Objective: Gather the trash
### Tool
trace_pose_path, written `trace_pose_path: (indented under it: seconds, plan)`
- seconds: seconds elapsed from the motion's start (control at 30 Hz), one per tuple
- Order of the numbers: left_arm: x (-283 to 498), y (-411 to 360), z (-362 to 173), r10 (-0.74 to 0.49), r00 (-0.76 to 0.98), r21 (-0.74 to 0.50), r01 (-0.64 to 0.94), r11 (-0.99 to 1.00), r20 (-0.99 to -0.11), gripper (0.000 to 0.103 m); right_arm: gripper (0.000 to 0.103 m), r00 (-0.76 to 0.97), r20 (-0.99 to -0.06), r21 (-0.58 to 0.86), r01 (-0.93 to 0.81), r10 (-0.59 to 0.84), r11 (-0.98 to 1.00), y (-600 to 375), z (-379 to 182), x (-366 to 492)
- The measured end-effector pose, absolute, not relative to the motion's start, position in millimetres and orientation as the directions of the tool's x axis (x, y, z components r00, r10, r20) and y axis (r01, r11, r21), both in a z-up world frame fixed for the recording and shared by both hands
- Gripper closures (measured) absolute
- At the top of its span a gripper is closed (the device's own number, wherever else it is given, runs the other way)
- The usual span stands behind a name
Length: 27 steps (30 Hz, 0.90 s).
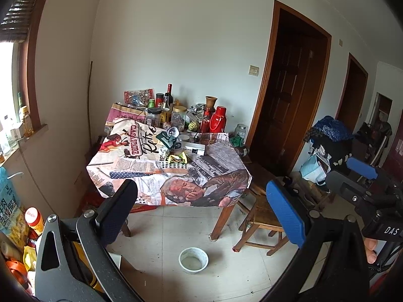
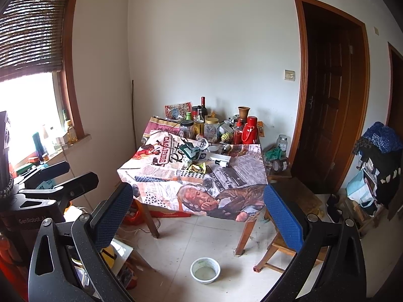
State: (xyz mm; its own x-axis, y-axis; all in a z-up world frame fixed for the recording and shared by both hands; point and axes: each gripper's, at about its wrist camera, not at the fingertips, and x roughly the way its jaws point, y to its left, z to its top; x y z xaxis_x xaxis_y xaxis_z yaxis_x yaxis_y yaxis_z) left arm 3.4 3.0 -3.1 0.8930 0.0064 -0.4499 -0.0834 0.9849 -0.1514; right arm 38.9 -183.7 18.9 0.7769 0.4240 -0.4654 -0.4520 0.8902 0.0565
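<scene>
With both the left gripper (image 1: 201, 201) and right gripper (image 2: 199, 201) spread wide and empty, far from the crumpled wrapper (image 1: 178, 158) mid-tabletop (image 1: 141, 168), a careless reach risks toppling the crowded bottles (image 1: 169, 95).

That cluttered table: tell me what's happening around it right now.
A person stands back from the table with a tool in each hand: left tool and right tool, both open and holding nothing. A crumpled yellow-green wrapper lies on the printed cloth, untouched. A white bowl sits on the floor below.
</scene>
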Motion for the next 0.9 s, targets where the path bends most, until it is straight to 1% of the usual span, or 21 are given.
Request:
trace_pose_path:
  seconds: [0.9]
  plan:
    - [8.3, -3.8, -5.6, 0.024, 0.894, -0.140, -0.096, 0.985, -0.446, 0.000, 0.000, 0.761, -0.465, 0.069, -0.479, 0.453, 0.875, -192.7, 14.5, 47.3]
